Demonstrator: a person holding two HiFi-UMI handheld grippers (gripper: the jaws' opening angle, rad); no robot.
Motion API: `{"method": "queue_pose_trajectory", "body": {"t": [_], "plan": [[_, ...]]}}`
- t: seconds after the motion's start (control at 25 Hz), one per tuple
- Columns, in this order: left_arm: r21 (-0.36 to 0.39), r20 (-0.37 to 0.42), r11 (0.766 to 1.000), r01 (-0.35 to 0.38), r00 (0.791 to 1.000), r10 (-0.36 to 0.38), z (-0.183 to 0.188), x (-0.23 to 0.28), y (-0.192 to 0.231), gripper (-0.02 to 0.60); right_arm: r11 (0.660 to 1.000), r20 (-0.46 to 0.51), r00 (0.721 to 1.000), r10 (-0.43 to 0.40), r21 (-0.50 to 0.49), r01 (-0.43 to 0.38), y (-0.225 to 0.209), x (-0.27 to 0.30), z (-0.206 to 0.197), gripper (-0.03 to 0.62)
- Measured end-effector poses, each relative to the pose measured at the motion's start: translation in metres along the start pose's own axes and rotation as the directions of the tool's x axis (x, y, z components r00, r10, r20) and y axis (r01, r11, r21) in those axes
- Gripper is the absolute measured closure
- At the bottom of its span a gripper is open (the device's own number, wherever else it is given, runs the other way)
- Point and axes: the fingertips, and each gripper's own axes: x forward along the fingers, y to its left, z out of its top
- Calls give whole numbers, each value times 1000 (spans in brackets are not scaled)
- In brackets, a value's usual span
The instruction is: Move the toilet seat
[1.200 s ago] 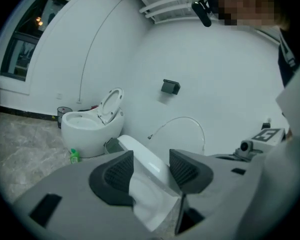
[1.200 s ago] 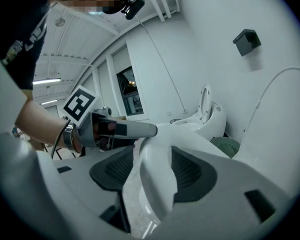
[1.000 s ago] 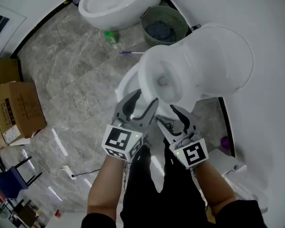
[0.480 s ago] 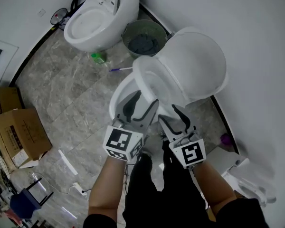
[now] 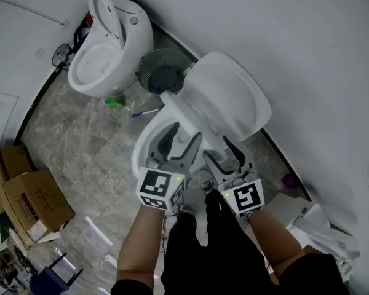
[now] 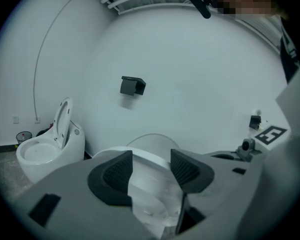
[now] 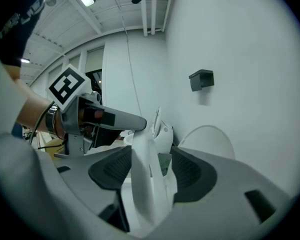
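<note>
L gripper [image 6: 151, 165]: jaws just been opening, slack; toilet seat [image 5: 186, 119] rim crosses betw. its fingers [image 6: 112, 173], unpinched. R gripper [image 7: 151, 170]: also just opening, seat edge upright betw. pads [image 7: 187, 173], loose – prob. because seat stands raised alone.

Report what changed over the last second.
The toilet seat swung up from half-raised to nearly upright, close to the lid. The left gripper and right gripper kept at its front edge. Their jaws have just been opening, and the seat's rim stands loose between the right's. Lid, bin and other toilet stayed put.
</note>
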Motion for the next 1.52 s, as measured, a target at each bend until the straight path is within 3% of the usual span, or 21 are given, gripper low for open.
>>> {"method": "queue_pose_trajectory", "body": {"t": [0.36, 0.68, 1.08, 1.28, 1.36, 1.52], "plan": [[37, -56, 998, 59, 997, -57, 27, 83, -29, 351, 996, -12, 995, -94, -1, 94, -90, -1, 11, 335], [62, -108, 994, 89, 991, -82, 28, 137, -51, 354, 988, -22, 988, -150, 20, 151, -146, -2, 4, 359], [89, -118, 991, 102, 989, -91, 34, 144, -68, 360, 979, -37, 982, -183, 88, 185, -176, -8, -6, 378], [102, -78, 990, 94, 993, -86, 45, 130, -74, 370, 979, -12, 984, -179, 98, 179, -173, -16, 3, 392], [104, -64, 991, 83, 995, -76, 52, 118, -75, 385, 982, -4, 987, -162, 93, 162, -168, -20, 9, 418], [110, -23, 994, 28, 999, -25, 68, 80, -67, 487, 990, 36, 995, -97, 103, 93, -149, -27, 32, 566]]}}
